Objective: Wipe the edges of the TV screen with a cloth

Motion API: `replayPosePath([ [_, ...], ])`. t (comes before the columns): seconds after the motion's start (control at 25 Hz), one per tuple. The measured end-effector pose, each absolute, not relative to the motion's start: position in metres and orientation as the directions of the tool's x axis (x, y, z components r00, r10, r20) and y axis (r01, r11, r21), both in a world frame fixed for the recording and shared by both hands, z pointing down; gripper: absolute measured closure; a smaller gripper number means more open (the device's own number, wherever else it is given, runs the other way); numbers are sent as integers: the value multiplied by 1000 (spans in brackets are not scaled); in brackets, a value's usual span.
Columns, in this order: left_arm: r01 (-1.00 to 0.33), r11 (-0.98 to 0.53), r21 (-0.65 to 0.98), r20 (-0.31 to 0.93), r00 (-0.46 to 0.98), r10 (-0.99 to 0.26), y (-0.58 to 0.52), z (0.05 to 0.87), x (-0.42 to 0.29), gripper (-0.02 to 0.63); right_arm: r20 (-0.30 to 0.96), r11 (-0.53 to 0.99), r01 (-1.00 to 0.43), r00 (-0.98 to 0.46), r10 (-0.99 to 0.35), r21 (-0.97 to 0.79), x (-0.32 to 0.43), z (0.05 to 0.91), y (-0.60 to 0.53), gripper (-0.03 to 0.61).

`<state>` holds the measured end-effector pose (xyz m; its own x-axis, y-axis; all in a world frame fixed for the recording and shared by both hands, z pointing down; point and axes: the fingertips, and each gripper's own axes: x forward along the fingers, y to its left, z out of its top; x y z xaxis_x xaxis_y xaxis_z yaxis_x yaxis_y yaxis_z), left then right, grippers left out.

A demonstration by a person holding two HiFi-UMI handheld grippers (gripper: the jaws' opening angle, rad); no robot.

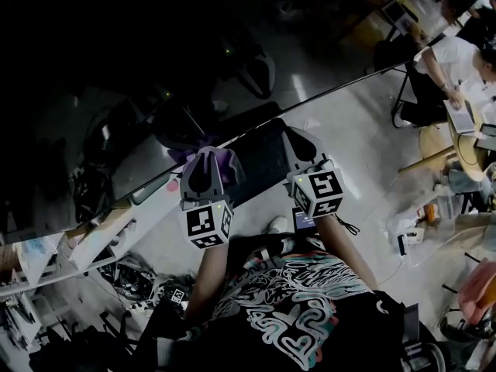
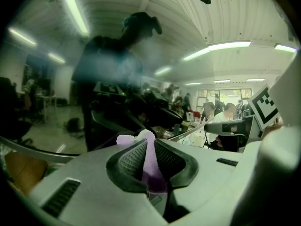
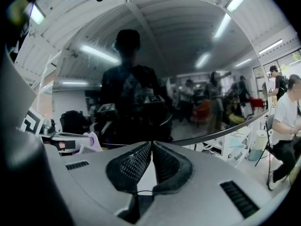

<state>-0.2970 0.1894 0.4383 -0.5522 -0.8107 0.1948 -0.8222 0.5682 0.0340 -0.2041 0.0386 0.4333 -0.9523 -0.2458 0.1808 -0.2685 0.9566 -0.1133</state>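
Purple cloth (image 2: pixel 150 166) is sitting pinched in the left gripper (image 2: pixel 149 142), centre frame, beside the TV screen (image 1: pixel 155 76) edge; pressing it flat seems key, while the right gripper (image 3: pixel 151 146) is hovering clenched, empty.

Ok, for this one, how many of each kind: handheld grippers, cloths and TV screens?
Grey two-jaw grippers: 2 (left gripper, right gripper)
Purple cloth: 1
Large dark glossy TV screen: 1
Total: 4
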Motion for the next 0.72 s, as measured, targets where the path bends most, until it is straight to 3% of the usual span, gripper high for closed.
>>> replayPosePath([
  [0.72, -844, 536, 29, 202, -520, -830, 133, 439, -272, 560, 169, 939, -319, -940, -296, -128, -171, 435, -7, 543],
])
